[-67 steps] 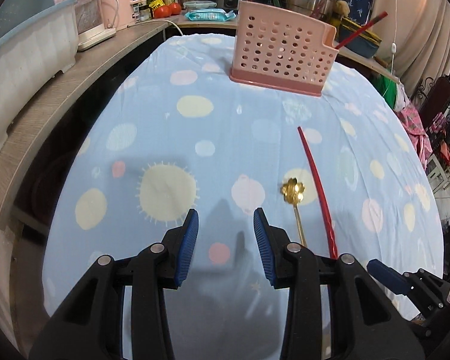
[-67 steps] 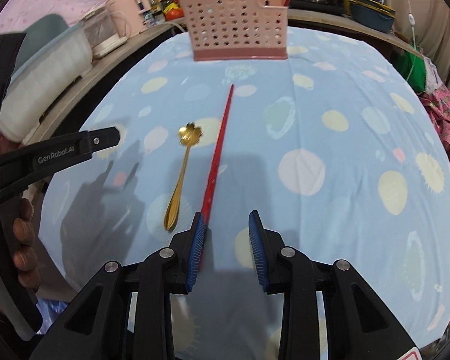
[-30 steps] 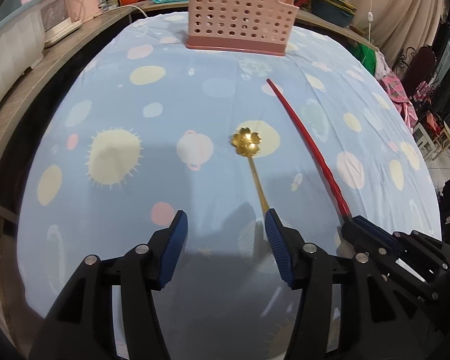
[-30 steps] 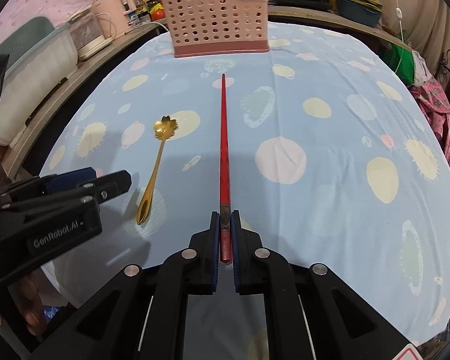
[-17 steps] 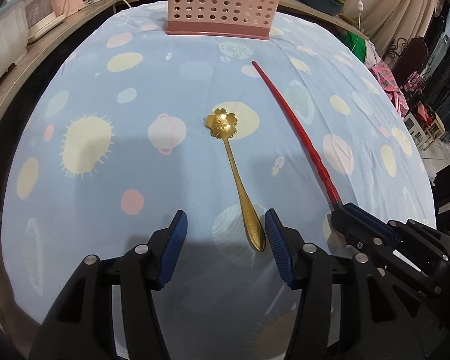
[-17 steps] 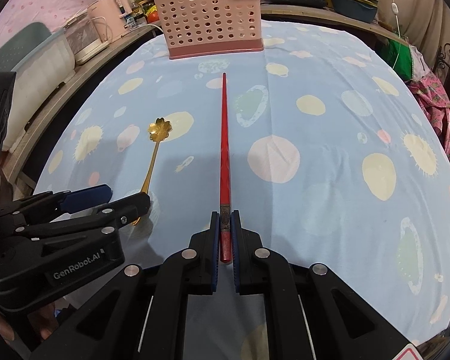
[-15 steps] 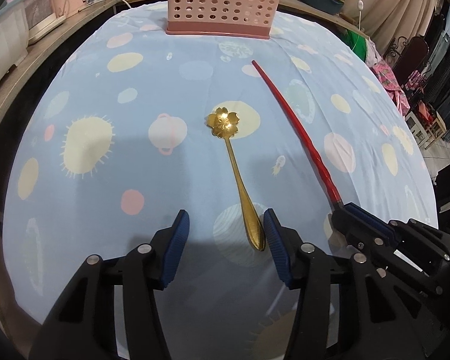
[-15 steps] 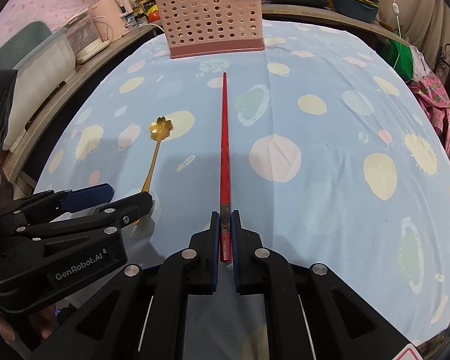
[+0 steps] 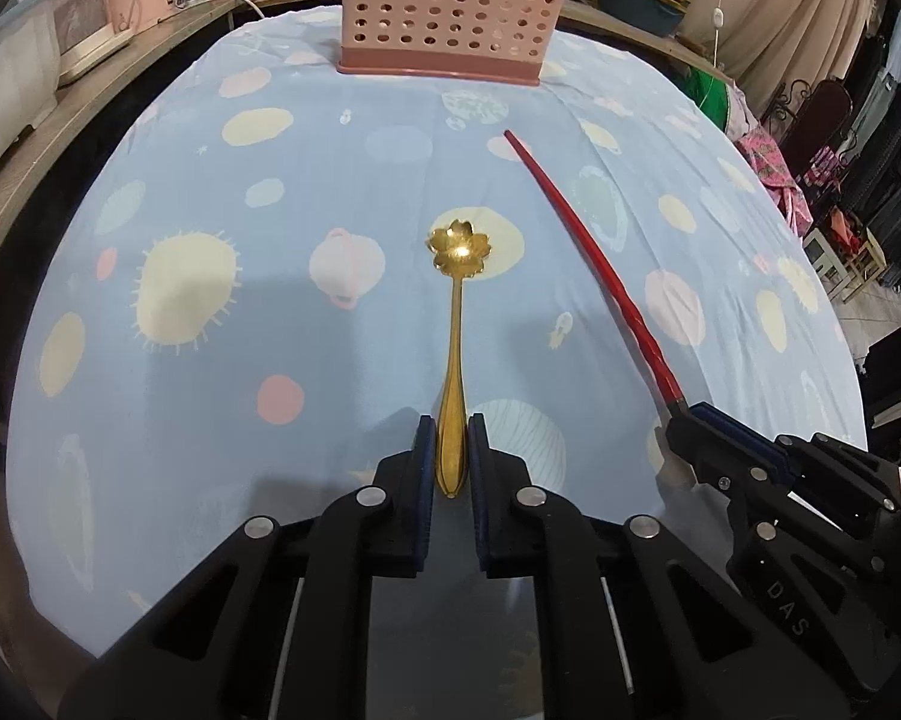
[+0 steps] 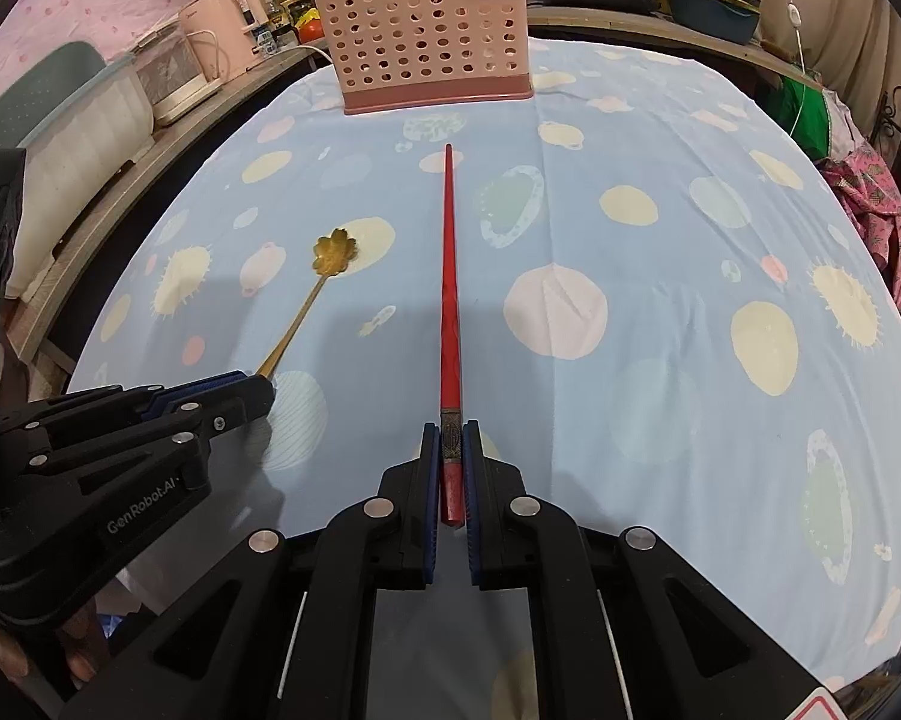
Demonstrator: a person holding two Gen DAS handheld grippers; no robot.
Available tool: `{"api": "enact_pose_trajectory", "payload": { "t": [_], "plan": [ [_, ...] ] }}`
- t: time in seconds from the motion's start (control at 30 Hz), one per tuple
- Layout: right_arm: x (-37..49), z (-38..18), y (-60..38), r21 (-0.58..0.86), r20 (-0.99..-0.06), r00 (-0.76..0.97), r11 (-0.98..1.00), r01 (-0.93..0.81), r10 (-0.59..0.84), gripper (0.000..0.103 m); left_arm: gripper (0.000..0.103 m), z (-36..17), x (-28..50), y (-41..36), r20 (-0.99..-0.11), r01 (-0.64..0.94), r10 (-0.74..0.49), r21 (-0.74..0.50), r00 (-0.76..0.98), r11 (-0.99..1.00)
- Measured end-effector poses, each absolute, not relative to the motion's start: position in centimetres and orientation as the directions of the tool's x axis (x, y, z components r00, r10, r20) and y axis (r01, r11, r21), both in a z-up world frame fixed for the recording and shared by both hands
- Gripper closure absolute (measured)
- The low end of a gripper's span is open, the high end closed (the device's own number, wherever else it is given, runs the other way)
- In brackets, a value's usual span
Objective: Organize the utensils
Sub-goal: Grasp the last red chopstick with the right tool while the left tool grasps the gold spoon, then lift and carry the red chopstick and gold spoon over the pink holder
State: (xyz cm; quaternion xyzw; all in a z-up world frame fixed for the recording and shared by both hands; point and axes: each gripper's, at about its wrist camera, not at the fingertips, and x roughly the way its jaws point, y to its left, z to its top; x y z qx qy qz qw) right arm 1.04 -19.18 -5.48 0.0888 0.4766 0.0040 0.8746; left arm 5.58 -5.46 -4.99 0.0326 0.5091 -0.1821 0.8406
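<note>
- Readable markings: "GenRobot.AI" in white on the side of the black left gripper [image 10: 252,393] body, seen from the right wrist view; "DAS" on the black right gripper [image 9: 687,414] body, seen from the left wrist view. No other writing is legible.
- Gold metal spoon with a flower-shaped bowl [image 9: 455,348]: slim handle widening toward its end, bowl shiny with a bright glint. It lies on the light blue tablecloth printed with pastel dots and suns [image 9: 306,192], bowl toward the far side.
- Left gripper: its blue-padded jaws have just been closing and now pinch the wide end of the spoon handle.
- Red tapered chopstick with a dark patterned band near its thick end [image 10: 449,300]: lies on the cloth to the right of the spoon, apart from it, thin tip pointing at the holder.
- Right gripper: jaws pressed together on the chopstick's thick end.
- Pink perforated plastic utensil holder [image 9: 444,6]: stands upright at the far edge of the cloth, with red sticks rising from its right compartment.
</note>
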Motion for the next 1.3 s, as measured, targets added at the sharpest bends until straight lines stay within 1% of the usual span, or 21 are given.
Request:
{"api": "enact_pose_trajectory", "payload": {
  "t": [0.3,0.47,0.67,0.8,0.83,0.87,1.3],
  "plan": [
    [0.6,-2.7,-19.9,0.162,-0.801,0.593,0.984,0.076,0.086,0.096,0.093,-1.3,5.8,-4.0,-0.826,0.312,-0.279,-0.133,0.489,0.941],
    [0.7,0.0,-20.6,0.176,-0.761,0.644,0.981,0.079,0.084,0.096,0.093,0.9,6.3,-3.6,-0.798,0.305,-0.3,-0.153,0.523,0.94],
    [1.7,3.5,-21.5,0.224,-0.708,0.698,0.971,0.077,0.108,0.096,0.093,3.0,7.1,-3.7,-0.768,0.311,-0.313,-0.155,0.559,0.938],
    [2.6,6.0,-21.9,0.238,-0.664,0.739,0.969,0.063,0.115,0.096,0.096,4.3,7.9,-3.6,-0.747,0.31,-0.315,-0.153,0.585,0.938],
    [2.8,6.5,-22.0,0.243,-0.654,0.747,0.968,0.06,0.118,0.096,0.102,4.5,8.1,-3.5,-0.743,0.309,-0.316,-0.154,0.59,0.939],
    [3.0,6.8,-22.1,0.247,-0.648,0.752,0.967,0.058,0.121,0.096,0.102,4.8,8.5,-3.4,-0.739,0.307,-0.317,-0.156,0.595,0.939],
    [5.7,10.5,-23.8,0.299,-0.581,0.802,0.953,0.054,0.137,0.096,0.102,8.0,12.1,-2.6,-0.699,0.292,-0.312,-0.153,0.644,0.944]
  ]
}}
